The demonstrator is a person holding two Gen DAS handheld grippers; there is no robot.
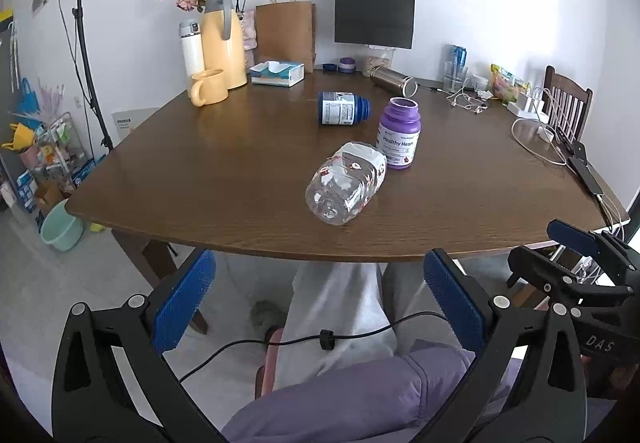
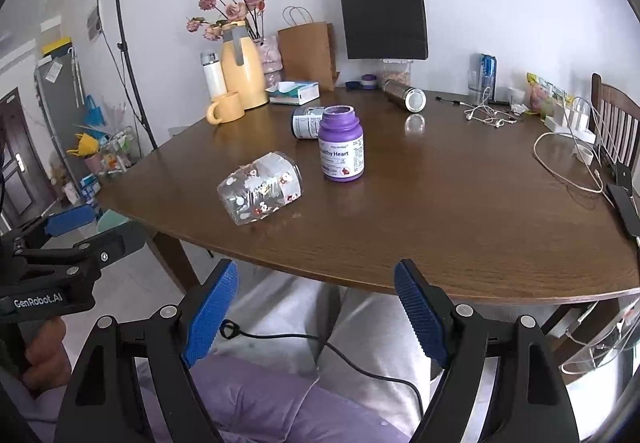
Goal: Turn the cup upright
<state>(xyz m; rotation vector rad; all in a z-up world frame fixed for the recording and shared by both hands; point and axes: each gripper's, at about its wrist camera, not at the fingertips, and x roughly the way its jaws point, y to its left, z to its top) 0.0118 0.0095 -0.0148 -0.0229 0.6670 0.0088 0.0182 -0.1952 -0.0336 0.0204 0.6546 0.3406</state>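
A clear cup [image 1: 346,183] [image 2: 260,193] printed with small red and white flowers lies on its side near the front of the brown table [image 1: 200,171] [image 2: 440,211]. Its base faces me in the left wrist view. My left gripper [image 1: 320,259] [image 2: 96,229] is open and empty, held below the table's front edge over the person's lap. My right gripper [image 2: 317,267] [image 1: 548,247] is open and empty too, at the same height to the right. Neither touches the cup.
A purple pill bottle [image 1: 399,133] [image 2: 341,149] stands upright just behind the cup. Behind it a blue bottle [image 1: 342,109] and a steel tumbler [image 1: 394,80] lie on their sides. A yellow mug [image 1: 208,87], jug, tissue box, bags and cables line the back and right.
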